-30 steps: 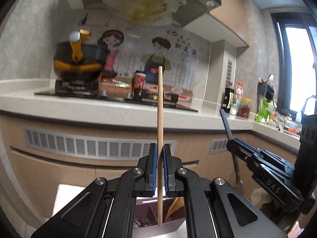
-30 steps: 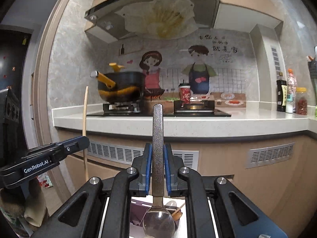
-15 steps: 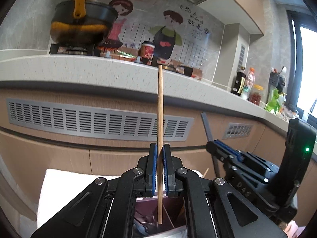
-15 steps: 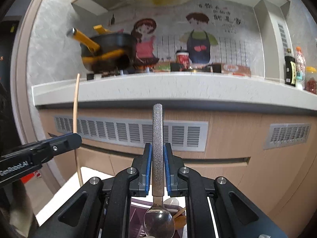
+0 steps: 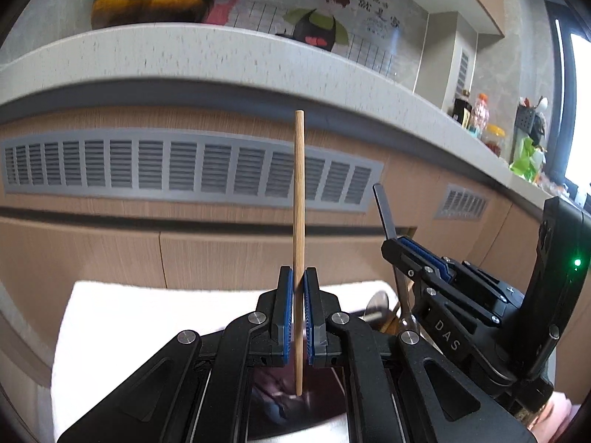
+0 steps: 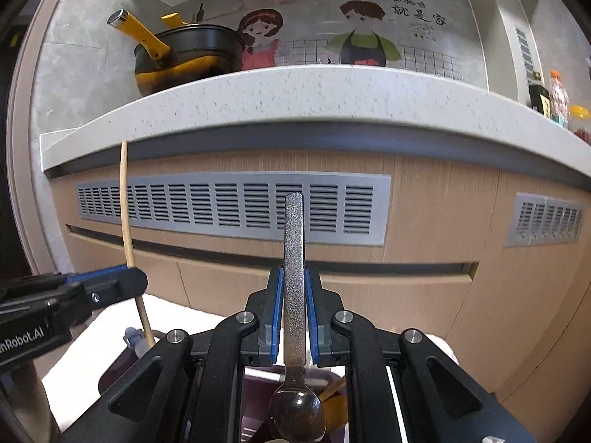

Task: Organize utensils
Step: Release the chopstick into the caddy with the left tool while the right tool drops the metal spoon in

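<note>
White letters "DAS" point(image 5: 446, 333) stand on the black body of the right gripper point(image 5: 400, 247), seen at the right of the left wrist view. On the left gripper point(image 6: 122, 280), at the left edge of the right wrist view, white print reads "nRobot.AI" point(image 6: 24, 337); its beginning is cut off by the picture's edge. The wall sticker point(image 6: 369, 11) behind the counter point(image 6: 295, 88) carries two rows of dark Chinese characters point(image 6: 410, 5) beside the cartoon figure in the green apron; the lower row reads "就是家", the upper row is too small to read surely. The bottles' labels at the counter's right end are illegible.
</note>
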`<state>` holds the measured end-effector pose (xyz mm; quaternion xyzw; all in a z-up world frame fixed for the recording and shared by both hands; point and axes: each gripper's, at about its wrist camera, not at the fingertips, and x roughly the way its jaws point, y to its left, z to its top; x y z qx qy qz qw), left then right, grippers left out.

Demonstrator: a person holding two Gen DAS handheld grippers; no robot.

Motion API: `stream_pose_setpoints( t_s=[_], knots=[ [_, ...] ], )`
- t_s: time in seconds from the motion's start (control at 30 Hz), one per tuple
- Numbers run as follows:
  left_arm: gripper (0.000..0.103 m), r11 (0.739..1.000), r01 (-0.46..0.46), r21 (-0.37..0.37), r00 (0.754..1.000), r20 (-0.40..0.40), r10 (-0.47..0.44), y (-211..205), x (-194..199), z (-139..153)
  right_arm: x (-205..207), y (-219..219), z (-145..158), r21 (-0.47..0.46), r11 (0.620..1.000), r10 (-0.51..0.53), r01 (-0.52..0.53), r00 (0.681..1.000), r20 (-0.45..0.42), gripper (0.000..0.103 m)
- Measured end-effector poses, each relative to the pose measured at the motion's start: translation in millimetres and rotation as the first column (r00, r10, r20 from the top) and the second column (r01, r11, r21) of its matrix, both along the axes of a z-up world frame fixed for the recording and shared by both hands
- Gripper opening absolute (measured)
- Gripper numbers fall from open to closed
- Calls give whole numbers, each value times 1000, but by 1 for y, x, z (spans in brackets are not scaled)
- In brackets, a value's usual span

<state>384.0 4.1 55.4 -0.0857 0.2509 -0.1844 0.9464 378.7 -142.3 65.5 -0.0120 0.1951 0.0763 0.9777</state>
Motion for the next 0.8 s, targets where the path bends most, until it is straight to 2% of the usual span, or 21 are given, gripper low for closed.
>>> stream_pose_setpoints(
  t_s=[0.1, 0.2, 0.3, 0.33, 0.53, 0.63, 0.8],
  knots=[
    [8, 1000, 11, 12, 999, -35, -10, -3, -2, -9, -6, 1, -10, -16, 1000, 25, -25, 1000, 0, 13],
    [13, 999, 7, 35, 998, -63, -5, -6, -6, -16, -12, 1, -18, -34, 999, 38, -39, 999, -28, 19],
    [27, 999, -9, 42, 995, -99, 13, -3, -12, -21, -23, -7, -19, -23, 999, 28, -29, 998, -54, 25],
    [31, 999, -12, 47, 994, -109, 17, -3, -15, -22, -28, -10, -20, -20, 999, 26, -27, 997, -67, 30],
    [37, 996, -16, 82, 989, -144, 27, -5, -49, -28, -64, -20, -28, -30, 1000, 1, -5, 992, -126, 46],
    [43, 995, -15, 95, 989, -147, 29, -5, -69, -29, -85, -20, -34, -37, 999, 2, -8, 986, -165, 48],
    [47, 994, -20, 107, 988, -153, 37, -1, -105, -30, -122, -17, -40, -66, 998, 2, -16, 981, -194, 68]
  ],
)
